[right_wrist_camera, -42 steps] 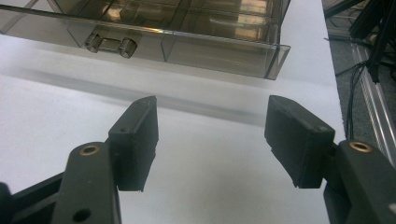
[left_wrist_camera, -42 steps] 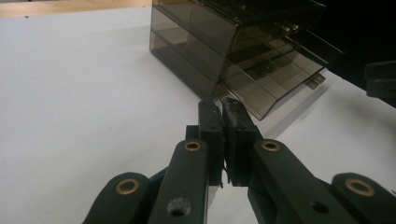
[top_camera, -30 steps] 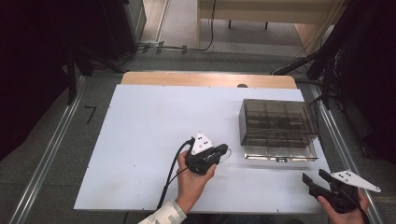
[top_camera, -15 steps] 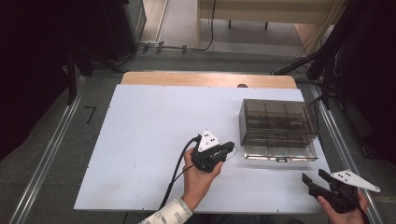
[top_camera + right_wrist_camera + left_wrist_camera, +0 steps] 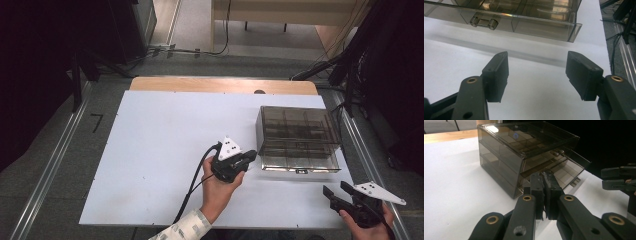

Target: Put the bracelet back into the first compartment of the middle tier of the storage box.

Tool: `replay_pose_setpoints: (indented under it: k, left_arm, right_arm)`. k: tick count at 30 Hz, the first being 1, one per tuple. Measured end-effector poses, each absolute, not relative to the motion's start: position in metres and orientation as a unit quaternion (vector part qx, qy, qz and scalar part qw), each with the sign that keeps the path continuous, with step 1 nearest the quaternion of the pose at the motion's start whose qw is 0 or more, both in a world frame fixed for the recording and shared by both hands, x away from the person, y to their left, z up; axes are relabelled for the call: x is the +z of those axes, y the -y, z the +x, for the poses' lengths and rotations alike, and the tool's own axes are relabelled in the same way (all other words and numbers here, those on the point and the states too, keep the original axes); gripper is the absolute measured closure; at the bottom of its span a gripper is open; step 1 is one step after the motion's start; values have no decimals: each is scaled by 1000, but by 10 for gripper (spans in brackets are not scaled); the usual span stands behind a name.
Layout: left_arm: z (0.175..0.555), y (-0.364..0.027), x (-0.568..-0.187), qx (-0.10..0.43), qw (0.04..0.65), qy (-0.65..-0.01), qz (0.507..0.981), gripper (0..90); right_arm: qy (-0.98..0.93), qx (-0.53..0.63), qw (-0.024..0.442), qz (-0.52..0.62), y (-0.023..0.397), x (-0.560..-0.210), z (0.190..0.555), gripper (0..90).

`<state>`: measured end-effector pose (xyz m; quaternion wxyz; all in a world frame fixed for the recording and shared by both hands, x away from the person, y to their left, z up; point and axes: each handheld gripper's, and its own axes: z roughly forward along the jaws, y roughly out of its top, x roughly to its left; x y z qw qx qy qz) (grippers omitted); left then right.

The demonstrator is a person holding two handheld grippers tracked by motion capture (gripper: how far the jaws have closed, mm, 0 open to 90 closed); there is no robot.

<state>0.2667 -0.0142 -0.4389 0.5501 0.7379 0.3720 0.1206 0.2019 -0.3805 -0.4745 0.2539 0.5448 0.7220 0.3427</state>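
One white table [image 5: 150, 165], one smoky drawer box [image 5: 298, 137] at its right side, bottom drawer [image 5: 524, 21] slid out. Two grippers: left gripper [image 5: 248, 156] just beside the box's left front corner, jaws pressed together, empty; right gripper [image 5: 337, 192] farther, in front of the box, jaws wide.

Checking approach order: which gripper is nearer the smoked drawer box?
Left. The left gripper sits shut just off the drawer box's near-left corner; the right gripper hangs open farther back, near the table's front edge.
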Motion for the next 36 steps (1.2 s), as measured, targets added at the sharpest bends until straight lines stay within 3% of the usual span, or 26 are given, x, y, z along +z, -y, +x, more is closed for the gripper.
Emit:
replay_pose_setpoints:
  k: [36]
  left_arm:
    - [277, 41, -426, 118, 569, -356, 731, 882]
  right_arm:
    - [-724, 342, 251, 543, 380, -475, 203, 334]
